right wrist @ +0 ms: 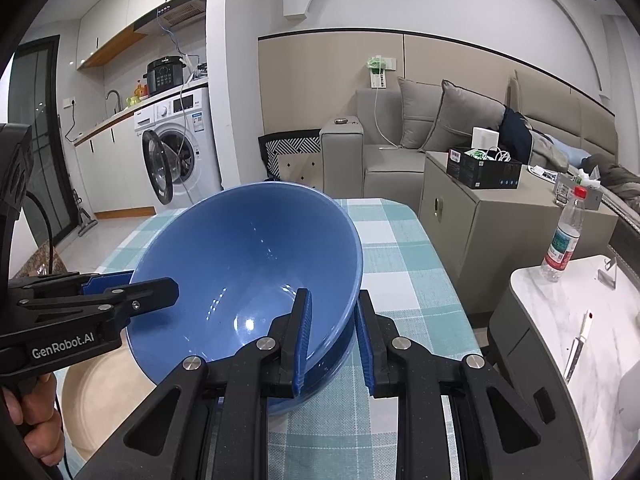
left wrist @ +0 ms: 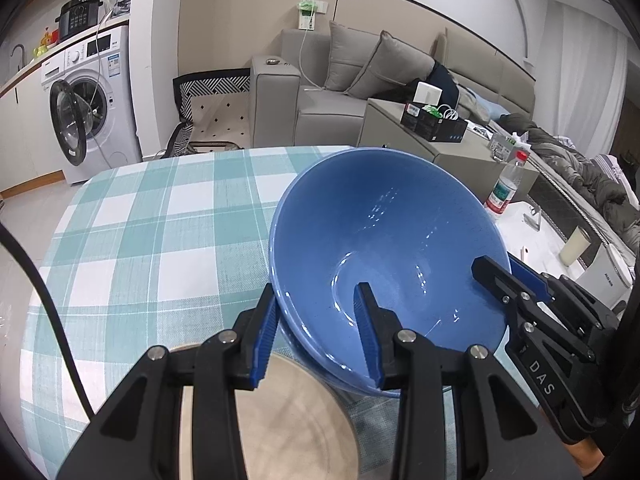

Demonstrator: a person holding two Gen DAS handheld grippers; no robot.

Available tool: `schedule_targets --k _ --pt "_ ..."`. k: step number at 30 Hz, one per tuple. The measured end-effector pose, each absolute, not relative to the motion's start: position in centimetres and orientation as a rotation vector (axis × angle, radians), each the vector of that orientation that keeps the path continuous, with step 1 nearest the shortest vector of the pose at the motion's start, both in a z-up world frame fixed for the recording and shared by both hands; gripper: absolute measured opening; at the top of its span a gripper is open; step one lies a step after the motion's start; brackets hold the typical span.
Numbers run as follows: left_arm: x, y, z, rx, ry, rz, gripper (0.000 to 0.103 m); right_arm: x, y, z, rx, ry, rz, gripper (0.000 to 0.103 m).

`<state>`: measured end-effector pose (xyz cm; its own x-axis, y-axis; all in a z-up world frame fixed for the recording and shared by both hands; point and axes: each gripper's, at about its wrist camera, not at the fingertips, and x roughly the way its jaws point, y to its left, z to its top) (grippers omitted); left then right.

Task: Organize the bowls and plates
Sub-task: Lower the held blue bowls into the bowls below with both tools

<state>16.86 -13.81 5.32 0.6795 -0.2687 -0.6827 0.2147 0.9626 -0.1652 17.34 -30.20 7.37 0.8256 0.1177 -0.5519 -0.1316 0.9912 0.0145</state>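
A blue bowl (left wrist: 392,240) is held tilted above the checked table, gripped on opposite rims by both grippers. My left gripper (left wrist: 318,312) straddles the bowl's near-left rim, one finger outside and one inside, shut on it. My right gripper (right wrist: 334,320) is shut on the bowl (right wrist: 248,264) at its right rim. Each gripper shows in the other's view: the right gripper (left wrist: 496,276) in the left wrist view, and the left gripper (right wrist: 152,286) in the right wrist view. A beige plate (left wrist: 280,420) lies on the table below the bowl; it also shows in the right wrist view (right wrist: 104,392).
The table carries a teal-and-white checked cloth (left wrist: 160,220). To the right stands a white marble side table (right wrist: 580,320) with a water bottle (right wrist: 564,236) and a knife (right wrist: 576,348). A grey cabinet (right wrist: 480,224) and a sofa lie beyond.
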Motion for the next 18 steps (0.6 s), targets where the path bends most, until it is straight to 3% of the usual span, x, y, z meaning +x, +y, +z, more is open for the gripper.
schedule_targets --k 18 --pt "17.8 -14.0 3.4 -0.052 0.816 -0.257 0.036 18.9 -30.1 5.7 -0.045 0.638 0.122 0.022"
